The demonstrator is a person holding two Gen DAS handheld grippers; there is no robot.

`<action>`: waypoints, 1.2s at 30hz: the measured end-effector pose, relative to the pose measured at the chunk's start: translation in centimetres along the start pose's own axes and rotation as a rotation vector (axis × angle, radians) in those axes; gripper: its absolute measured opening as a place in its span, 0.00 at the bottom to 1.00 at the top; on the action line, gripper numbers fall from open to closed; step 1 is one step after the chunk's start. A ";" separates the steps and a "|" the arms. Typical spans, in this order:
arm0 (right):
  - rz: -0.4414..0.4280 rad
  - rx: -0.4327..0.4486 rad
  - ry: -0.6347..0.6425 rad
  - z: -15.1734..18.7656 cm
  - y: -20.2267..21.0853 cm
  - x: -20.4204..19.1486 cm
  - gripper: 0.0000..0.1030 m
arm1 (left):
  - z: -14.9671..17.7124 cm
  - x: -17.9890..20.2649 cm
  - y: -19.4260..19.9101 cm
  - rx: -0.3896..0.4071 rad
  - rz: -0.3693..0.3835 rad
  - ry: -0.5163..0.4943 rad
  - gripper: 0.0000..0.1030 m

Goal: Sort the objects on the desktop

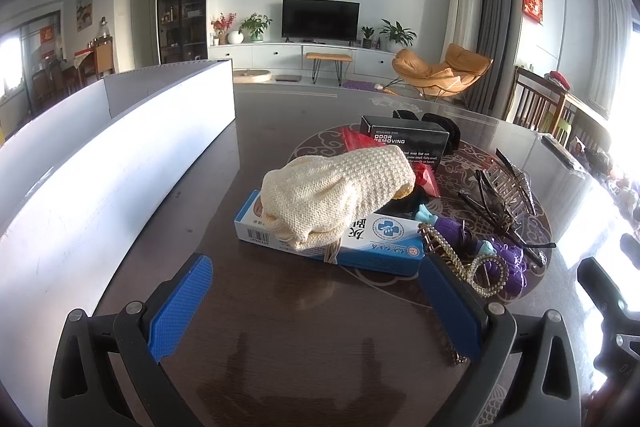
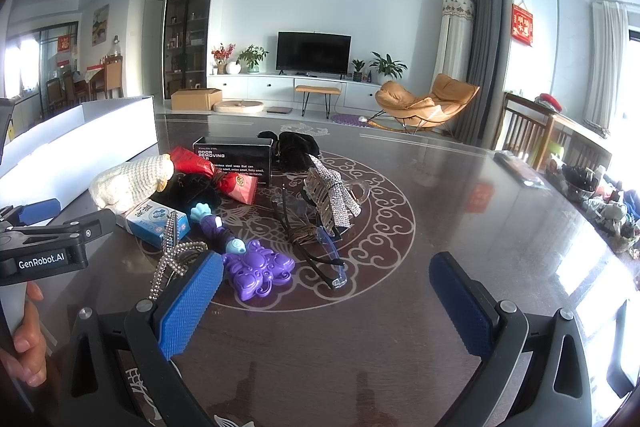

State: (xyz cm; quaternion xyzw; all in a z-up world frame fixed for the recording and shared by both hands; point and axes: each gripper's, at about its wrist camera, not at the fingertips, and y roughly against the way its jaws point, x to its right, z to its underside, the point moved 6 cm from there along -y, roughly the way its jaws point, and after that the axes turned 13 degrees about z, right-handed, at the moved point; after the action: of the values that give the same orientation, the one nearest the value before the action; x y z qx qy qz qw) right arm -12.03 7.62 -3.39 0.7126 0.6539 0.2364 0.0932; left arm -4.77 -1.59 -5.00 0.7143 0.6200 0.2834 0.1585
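The sorting looks to be at its start: both grippers hover low over the dark table (image 2: 460,211) and nothing is picked up. The left gripper (image 1: 316,283) is wide open and empty, pointing at the blue-and-white box (image 1: 360,243) just in front, with the cream knitted cloth (image 1: 332,191) lying on top. The right gripper (image 2: 324,279) is also wide open and empty, near the purple toy (image 2: 256,271) and the glasses (image 2: 316,247). The white box (image 1: 120,155) stands at the left; its inside is hidden. The next move probably needs the left jaws to close on the cloth or box.
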 end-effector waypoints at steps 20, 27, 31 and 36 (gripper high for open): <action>-0.002 0.000 0.000 0.0 0.0 0.0 1.00 | 0.0 -0.6 0.0 -0.002 0.008 0.031 1.00; -0.002 -0.001 -0.001 0.0 0.0 0.0 1.00 | 0.2 -0.8 -0.1 -0.002 0.009 0.041 1.00; -0.002 0.000 -0.001 0.0 0.0 0.0 1.00 | 0.2 -0.8 -0.1 -0.001 0.008 0.041 1.00; -0.003 -0.001 0.000 0.0 0.0 0.0 1.00 | 0.2 -0.9 -0.1 -0.002 0.009 0.042 1.00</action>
State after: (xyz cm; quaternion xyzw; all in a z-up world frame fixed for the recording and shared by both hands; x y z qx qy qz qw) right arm -12.03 7.66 -3.39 0.7116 0.6549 0.2365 0.0939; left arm -4.78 -2.38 -5.39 0.7108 0.6198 0.2996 0.1448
